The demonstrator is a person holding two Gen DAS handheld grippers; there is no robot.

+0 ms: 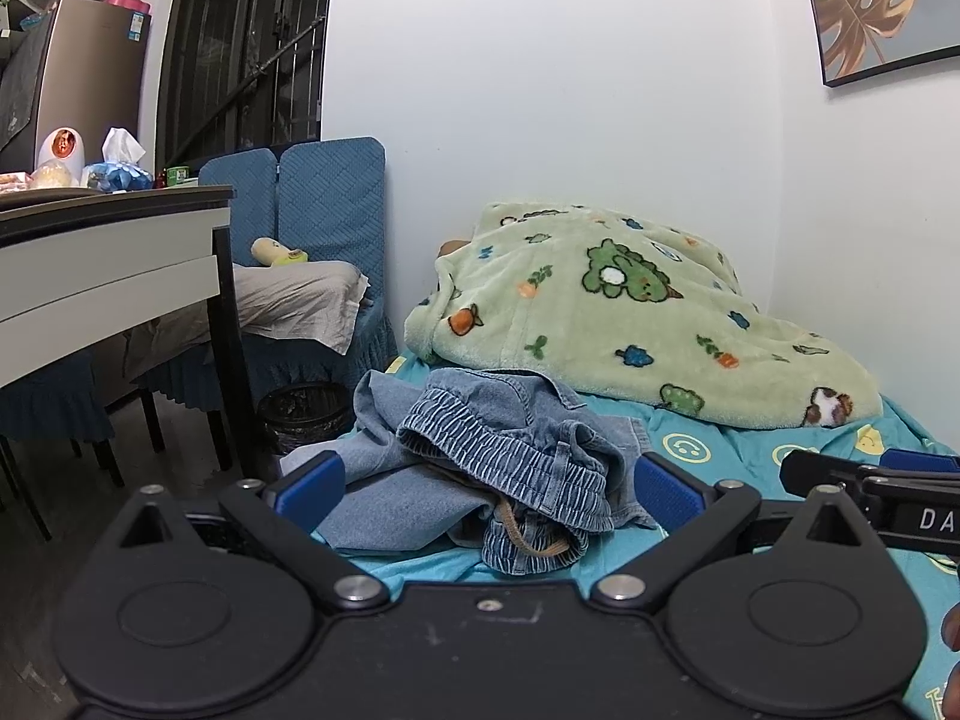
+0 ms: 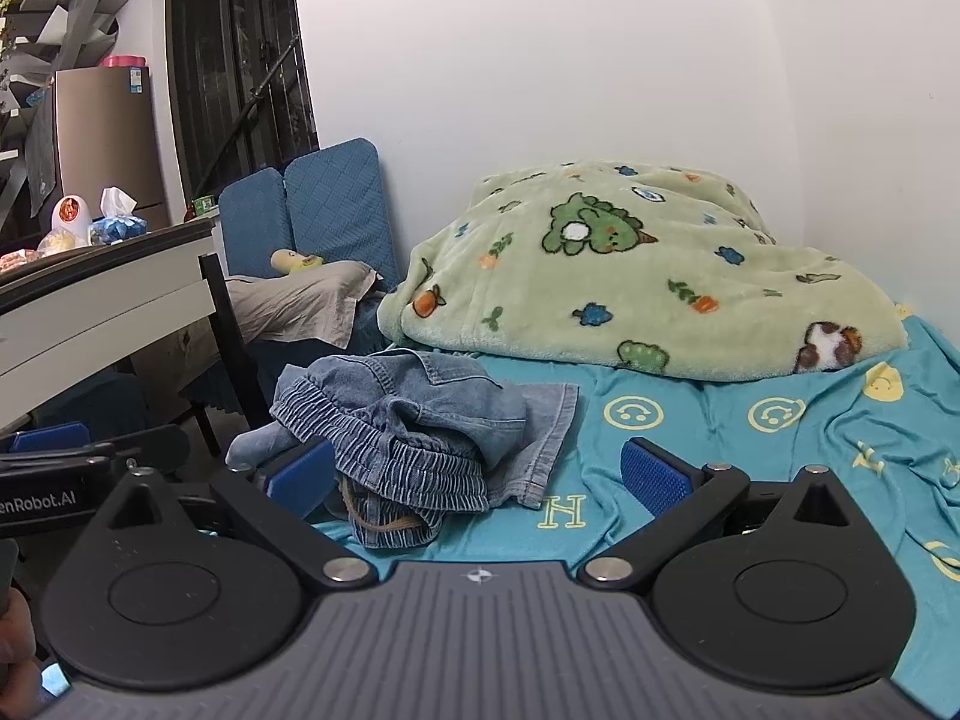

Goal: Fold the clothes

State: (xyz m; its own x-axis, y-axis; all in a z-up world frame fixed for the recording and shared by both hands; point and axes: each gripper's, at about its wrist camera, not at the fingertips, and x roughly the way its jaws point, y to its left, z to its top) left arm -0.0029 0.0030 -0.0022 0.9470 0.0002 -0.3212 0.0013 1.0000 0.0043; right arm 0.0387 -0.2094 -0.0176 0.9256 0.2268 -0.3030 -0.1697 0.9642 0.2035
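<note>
A crumpled pair of blue denim shorts [image 1: 480, 456] with an elastic waistband and a tan drawstring lies in a heap on the teal bed sheet [image 1: 750, 450]. It also shows in the right wrist view [image 2: 414, 426]. My left gripper [image 1: 489, 486] is open, its blue pads on either side of the heap, just short of it. My right gripper [image 2: 477, 474] is open to the right of the heap, its left pad [image 2: 300, 474] next to the denim. The right gripper shows at the right edge of the left wrist view [image 1: 870, 480].
A green fleece blanket [image 1: 630, 312] with cartoon prints is bunched at the far end of the bed against the white wall. A white table [image 1: 108, 252] with clutter, blue-covered chairs [image 1: 312, 210] and a dark bin [image 1: 306, 414] stand to the left of the bed.
</note>
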